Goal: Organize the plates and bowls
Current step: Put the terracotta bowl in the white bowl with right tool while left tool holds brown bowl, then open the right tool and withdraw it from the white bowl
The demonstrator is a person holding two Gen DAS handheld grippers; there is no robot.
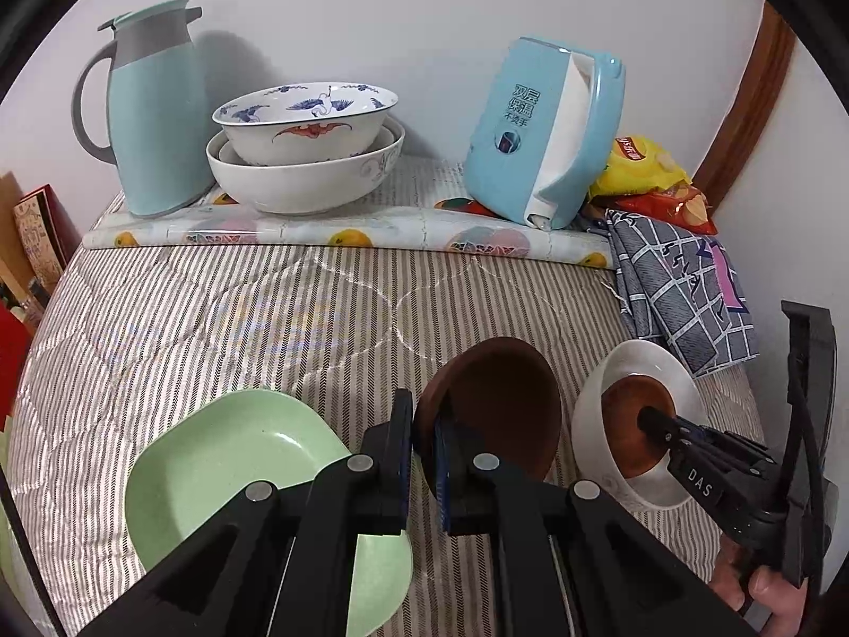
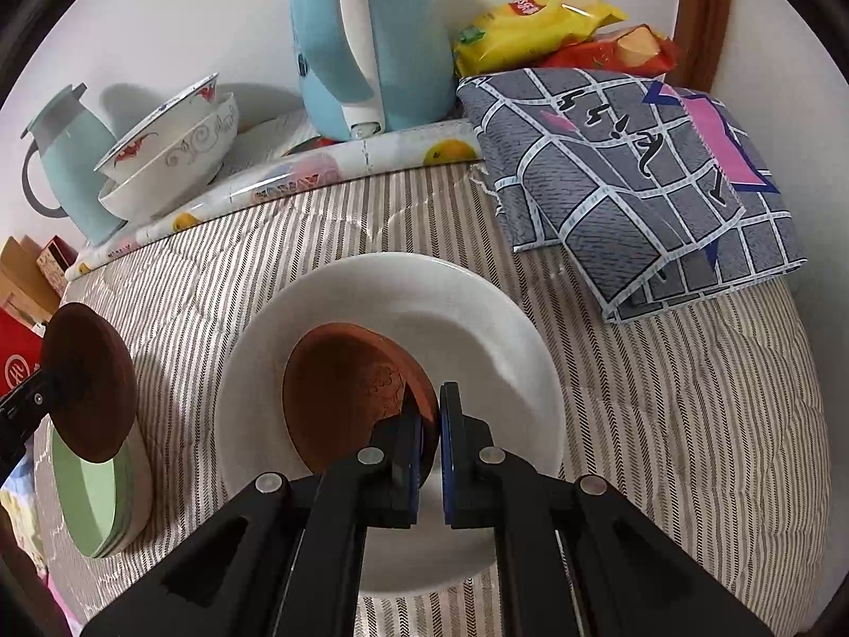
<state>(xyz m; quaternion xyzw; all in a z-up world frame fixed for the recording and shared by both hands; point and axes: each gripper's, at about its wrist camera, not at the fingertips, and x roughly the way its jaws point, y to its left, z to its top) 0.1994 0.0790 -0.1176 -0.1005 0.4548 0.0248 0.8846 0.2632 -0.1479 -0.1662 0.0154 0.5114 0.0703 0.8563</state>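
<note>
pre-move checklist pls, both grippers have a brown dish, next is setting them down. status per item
1. Left gripper shut on its dark brown plate: ok, rim sits between the pads, plate tilted and off the bed.
2. Right gripper shut on the reddish-brown dish: ok, pads pinch its near rim.
3. Reddish-brown dish seated flat in the white bowl: cannot tell, it looks tilted.
4. Green plate free to receive a plate: ok, nothing lies on it.
5. The two grippers are apart: ok, a gap shows in both views.
6. White bowl stable on the striped quilt: cannot tell, soft surface.
</note>
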